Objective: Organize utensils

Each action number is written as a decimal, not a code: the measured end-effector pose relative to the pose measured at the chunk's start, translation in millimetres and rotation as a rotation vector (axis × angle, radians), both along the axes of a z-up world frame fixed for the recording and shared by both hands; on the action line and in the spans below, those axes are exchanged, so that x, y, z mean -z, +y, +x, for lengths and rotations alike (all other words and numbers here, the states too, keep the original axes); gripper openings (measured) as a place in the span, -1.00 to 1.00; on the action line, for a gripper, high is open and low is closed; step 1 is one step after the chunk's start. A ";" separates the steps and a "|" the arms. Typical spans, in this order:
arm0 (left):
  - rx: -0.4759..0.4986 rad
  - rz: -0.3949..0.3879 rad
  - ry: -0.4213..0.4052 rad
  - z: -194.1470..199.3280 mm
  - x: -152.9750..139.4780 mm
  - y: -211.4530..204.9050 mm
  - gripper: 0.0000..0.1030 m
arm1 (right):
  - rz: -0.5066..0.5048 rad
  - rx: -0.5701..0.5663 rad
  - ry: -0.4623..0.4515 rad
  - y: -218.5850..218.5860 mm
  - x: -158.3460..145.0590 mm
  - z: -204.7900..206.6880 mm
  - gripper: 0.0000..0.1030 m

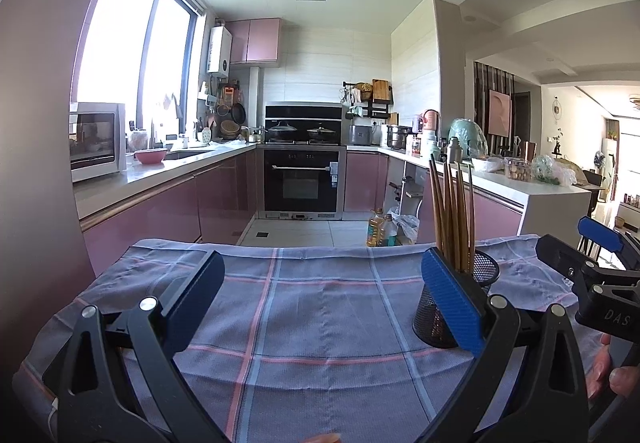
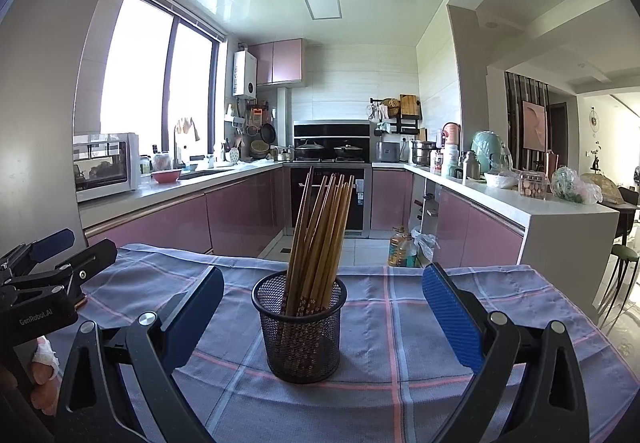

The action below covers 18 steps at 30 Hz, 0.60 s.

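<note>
Both my grippers gape wide, empty; right gripper [image 2: 323, 317] squarely faces black mesh cup [image 2: 300, 331] of upright brown wooden chopsticks [image 2: 320, 231] mid-cloth, left gripper [image 1: 320, 307] off beside.

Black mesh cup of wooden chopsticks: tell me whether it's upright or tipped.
Upright. The black mesh cup stands on its base on the checked blue cloth, rim level, with the wooden chopsticks leaning inside it.
</note>
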State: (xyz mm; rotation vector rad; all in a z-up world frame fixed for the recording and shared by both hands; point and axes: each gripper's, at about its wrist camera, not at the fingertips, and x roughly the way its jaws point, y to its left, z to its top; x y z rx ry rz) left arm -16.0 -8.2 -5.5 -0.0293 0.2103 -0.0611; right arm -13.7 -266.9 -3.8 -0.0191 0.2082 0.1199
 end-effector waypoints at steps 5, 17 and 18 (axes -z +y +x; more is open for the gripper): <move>0.002 0.000 0.004 0.6 -0.6 -0.9 0.89 | 0.000 0.006 0.005 -0.4 -0.8 1.6 0.87; 0.004 0.003 0.006 1.2 -0.1 -2.9 0.89 | 0.003 0.010 0.006 0.6 -1.0 1.1 0.87; 0.005 0.003 0.006 1.5 -0.2 -3.0 0.89 | 0.003 0.010 0.006 0.6 -1.0 1.1 0.87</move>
